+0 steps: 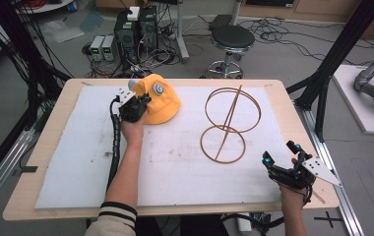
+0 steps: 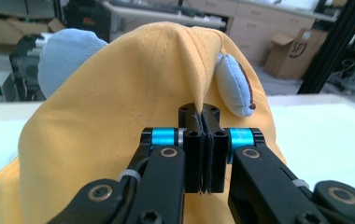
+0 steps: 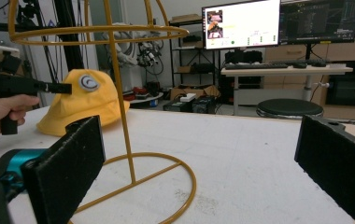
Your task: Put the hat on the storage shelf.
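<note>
Figure legend. Your left gripper (image 1: 137, 105) is at the far left of the white mat (image 1: 175, 172), its jaws clamped together on a pinched fold of the yellow hat (image 1: 163, 101). In the left gripper view the 2 pads (image 2: 192, 140) meet with only a thin ridge of fabric between them, just below and to the left of a pale blue stuffed ear (image 2: 234, 86); a 2nd pale blue ear (image 2: 66, 56) sits farther back on the crown. The hat rests on the mat, near its far edge, with its brim spread flat.

Your right gripper (image 1: 281, 157) waits at the near right corner of the table (image 1: 47, 147), jaws standing wide apart and holding nothing. In the right gripper view its 2 black pads (image 3: 70, 161) frame the gold wire hat stand (image 1: 229, 125), which stands upright on the mat between the 2 grippers, well apart from the hat.

Step in hand, as a judgement: the grasp on the hat looks complete and the lift has not yet begun, so the work is at an early stage. The next move likely calls for you to raise the hat clear of the mat, carry it across to the stand, and lower the crown over the upper ring. The pinch takes only a little cloth, so lift steadily; the free right gripper could steady the stand's base ring if it tips.
</note>
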### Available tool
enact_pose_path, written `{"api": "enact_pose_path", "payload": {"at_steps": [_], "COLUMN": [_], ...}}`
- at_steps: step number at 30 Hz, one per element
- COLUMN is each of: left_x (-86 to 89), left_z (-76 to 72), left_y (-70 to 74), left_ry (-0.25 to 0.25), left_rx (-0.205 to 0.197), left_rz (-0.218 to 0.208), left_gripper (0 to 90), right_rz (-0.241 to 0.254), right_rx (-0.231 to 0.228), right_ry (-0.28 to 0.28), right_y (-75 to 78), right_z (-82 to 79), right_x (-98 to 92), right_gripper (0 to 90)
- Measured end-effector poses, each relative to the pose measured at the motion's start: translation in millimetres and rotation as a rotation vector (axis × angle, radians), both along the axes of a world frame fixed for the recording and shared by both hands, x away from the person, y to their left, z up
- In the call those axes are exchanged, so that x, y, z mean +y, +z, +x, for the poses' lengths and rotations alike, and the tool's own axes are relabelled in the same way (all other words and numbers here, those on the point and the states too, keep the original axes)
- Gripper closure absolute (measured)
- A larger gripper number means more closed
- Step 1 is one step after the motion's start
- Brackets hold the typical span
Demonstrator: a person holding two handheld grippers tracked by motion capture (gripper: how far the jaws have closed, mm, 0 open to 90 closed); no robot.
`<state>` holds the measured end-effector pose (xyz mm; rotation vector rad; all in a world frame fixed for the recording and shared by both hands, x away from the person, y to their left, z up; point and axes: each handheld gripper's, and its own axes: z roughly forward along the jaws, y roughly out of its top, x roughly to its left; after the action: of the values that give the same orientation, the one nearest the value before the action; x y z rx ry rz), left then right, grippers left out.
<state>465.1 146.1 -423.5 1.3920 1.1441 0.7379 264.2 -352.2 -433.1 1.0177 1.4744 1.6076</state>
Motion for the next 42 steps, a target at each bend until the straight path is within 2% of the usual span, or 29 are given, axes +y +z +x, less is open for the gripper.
{"api": "enact_pose_path", "payload": {"at_steps": [7,16,21,27,30,36,42], "left_x": [6.8,15.3,17.7,17.7,16.1,8.4,-11.3], "left_z": [-14.7,-33.6,-45.2,-58.1,-65.3,-79.0,-95.6], "left_y": [24.3,58.6,81.7,111.1,128.1,155.6,183.1], "left_ry": [-0.017,-0.018,-0.033,-0.058,-0.065,-0.096,-0.163], "left_rx": [-0.078,-0.13,-0.17,-0.212,-0.24,-0.299,-0.368], "left_rz": [-0.004,-0.004,0.004,-0.006,0.002,-0.025,-0.039], "left_gripper": [88.1,88.1,88.1,88.1,88.1,88.1,88.1], "right_rz": [-0.009,-0.002,0.004,0.014,0.021,0.032,0.035], "right_rx": [0.001,0.001,-0.003,-0.009,-0.008,-0.019,-0.028], "right_ry": [0.009,0.016,0.01,0.004,-0.002,-0.006,-0.009], "right_y": [0.0,2.2,1.1,1.9,2.0,4.1,5.8], "right_z": [1.4,-0.2,0.0,-0.9,-2.1,-4.7,-5.9], "right_x": [5.0,8.7,5.6,2.6,1.4,-1.0,-2.3], "right_gripper": [1.3,1.3,1.3,1.3,1.3,1.3,1.3]}}
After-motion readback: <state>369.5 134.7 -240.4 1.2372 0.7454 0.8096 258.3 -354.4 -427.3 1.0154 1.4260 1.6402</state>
